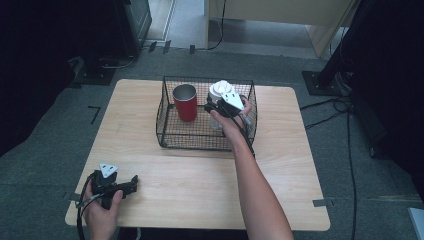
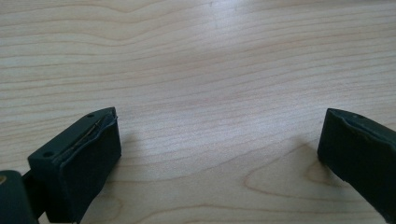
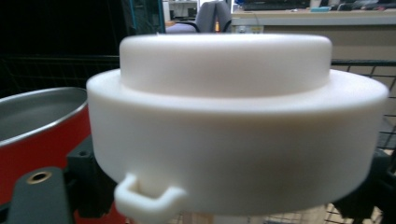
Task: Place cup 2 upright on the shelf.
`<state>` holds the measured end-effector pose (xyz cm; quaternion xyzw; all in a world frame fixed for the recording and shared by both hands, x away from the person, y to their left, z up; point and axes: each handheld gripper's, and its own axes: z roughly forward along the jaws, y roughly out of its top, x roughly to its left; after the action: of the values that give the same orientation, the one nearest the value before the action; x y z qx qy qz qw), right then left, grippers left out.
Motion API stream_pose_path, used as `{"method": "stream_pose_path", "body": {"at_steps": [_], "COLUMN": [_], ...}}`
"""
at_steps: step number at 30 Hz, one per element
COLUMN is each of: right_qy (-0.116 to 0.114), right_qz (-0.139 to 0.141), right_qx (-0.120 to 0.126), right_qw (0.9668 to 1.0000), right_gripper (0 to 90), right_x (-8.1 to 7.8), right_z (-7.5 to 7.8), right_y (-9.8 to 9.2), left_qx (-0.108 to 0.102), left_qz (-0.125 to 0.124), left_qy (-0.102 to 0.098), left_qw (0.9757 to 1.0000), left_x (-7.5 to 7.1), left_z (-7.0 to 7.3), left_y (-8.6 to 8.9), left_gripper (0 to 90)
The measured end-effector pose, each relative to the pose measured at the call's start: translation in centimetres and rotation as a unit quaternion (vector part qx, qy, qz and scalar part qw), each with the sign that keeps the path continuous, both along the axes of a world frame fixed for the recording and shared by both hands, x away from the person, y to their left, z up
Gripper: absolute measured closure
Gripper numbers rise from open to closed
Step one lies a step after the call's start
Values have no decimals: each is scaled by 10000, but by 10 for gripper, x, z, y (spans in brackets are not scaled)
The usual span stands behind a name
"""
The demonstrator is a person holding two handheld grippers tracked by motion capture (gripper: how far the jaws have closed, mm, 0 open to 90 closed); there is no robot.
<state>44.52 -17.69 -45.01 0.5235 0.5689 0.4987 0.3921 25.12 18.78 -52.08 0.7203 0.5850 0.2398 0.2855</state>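
A black wire basket (image 1: 162, 125) stands at the back middle of the wooden table (image 1: 280, 165). Inside it are a red cup (image 1: 185, 105) with a steel inside and a clear jar with a wide white lid (image 1: 220, 89). My right gripper (image 1: 212, 110) reaches into the basket, with its jaws on either side of the jar just under the lid. In the right gripper view the lid (image 3: 233, 135) looms close, the red cup (image 3: 37, 144) is at the left, and the jaws sit slightly off the jar's sides. My left gripper (image 1: 134, 181) rests open on the table's near left corner, nothing between its pads (image 2: 93, 158).
Cables (image 1: 330, 107) run over the grey floor to the right of the table. A dark stand base (image 1: 320, 80) is at the back right. Bare tabletop (image 2: 210, 70) lies ahead of the left gripper.
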Motion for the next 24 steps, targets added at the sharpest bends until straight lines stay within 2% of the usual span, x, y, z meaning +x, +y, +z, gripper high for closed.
{"method": "stream_pose_path", "body": {"at_steps": [5, 8, 11, 16, 21, 24], "right_qy": [-34, -145, -225, -456, -593, -731], "right_qz": [169, 217, 284, 203, 114, 51], "right_qx": [-3, -75, -75, -75, -72, 6], "right_qw": [9999, 9996, 9993, 9987, 9981, 9973], "right_gripper": [28, 0, 0, 0, 0, 0], "right_x": [-1, -2, -3, -5, -7, -9], "right_z": [1, 2, 3, 7, 12, 18], "right_y": [2, 3, 3, 2, 0, -3], "left_qx": [0, -2, 1, 0, 0, 0], "left_qz": [-1, -1, -1, -1, -1, -1], "left_qy": [-1, 1, -1, 0, -1, -1], "left_qw": [10000, 10000, 10000, 10000, 10000, 10000], "left_x": [0, 0, 0, 0, 0, 0], "left_z": [0, 0, 0, 0, 0, 0], "left_y": [0, 0, 0, 0, 0, 0], "left_gripper": [0, 0, 0, 0, 0, 0]}}
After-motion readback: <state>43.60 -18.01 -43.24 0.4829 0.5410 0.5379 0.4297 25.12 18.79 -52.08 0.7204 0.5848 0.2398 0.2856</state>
